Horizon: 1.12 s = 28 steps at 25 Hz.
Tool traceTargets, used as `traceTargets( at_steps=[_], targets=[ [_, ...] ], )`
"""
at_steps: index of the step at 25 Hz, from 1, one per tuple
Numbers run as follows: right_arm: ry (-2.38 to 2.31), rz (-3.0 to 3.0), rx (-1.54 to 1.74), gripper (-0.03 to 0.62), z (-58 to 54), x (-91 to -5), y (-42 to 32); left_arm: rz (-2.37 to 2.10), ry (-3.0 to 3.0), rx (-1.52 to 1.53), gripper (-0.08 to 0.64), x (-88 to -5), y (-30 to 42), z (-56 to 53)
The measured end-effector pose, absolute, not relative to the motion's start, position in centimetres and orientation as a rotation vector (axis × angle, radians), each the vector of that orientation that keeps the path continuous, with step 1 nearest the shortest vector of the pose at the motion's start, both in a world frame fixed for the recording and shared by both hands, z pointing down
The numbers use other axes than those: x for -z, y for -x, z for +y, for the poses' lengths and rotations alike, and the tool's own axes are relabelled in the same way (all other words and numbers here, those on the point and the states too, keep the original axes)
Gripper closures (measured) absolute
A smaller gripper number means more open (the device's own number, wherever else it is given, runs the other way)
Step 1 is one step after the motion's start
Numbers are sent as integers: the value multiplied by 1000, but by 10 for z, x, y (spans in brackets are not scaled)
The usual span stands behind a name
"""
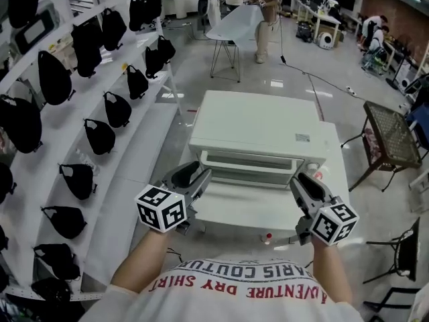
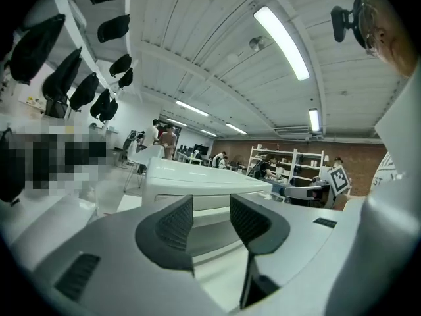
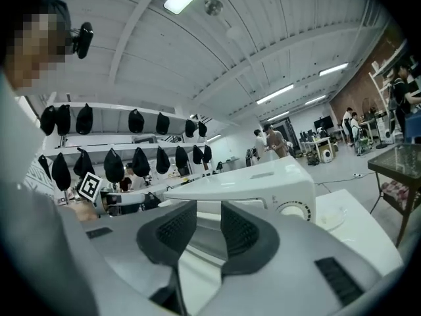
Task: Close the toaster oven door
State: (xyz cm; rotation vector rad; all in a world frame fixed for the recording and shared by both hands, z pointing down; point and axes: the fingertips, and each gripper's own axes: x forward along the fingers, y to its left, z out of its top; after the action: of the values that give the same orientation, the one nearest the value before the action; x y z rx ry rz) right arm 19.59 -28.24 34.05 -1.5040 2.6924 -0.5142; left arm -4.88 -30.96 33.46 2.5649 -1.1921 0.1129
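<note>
The toaster oven [image 1: 258, 136] sits on the table [image 1: 338, 163], its door [image 1: 248, 210] lying open and flat on the near side. The door looks stiff and light, so push up its near edge. The left claw [image 1: 198, 174] and right claw [image 1: 303, 180] hover there, jaws apart, holding nothing.

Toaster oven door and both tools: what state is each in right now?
toaster oven door: open, folded down flat.
left tool: jaws apart, nothing between them, near the door's left corner.
right tool: jaws apart, nothing between them, near the door's right corner.
</note>
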Motion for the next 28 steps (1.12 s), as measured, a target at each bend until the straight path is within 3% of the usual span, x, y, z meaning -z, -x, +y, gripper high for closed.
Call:
traceTargets(
  at_steps=[5,8,15,28],
  targets=[
    [1419,2683,483,537,-240,-326,-175,-1080,-2669,-152,395,-314,29,-257],
    [1376,2671,476,553,-215,-321,-162,-1015,-2717,-151,447,-306,21,-226],
    [1255,2664,460,566,-167,-309,-141,-866,-2717,-52,514,-297,10,-178],
    [1238,2713,419,569,-141,-309,-133,-750,-2762,-63,517,-301,-5,-150]
  ],
)
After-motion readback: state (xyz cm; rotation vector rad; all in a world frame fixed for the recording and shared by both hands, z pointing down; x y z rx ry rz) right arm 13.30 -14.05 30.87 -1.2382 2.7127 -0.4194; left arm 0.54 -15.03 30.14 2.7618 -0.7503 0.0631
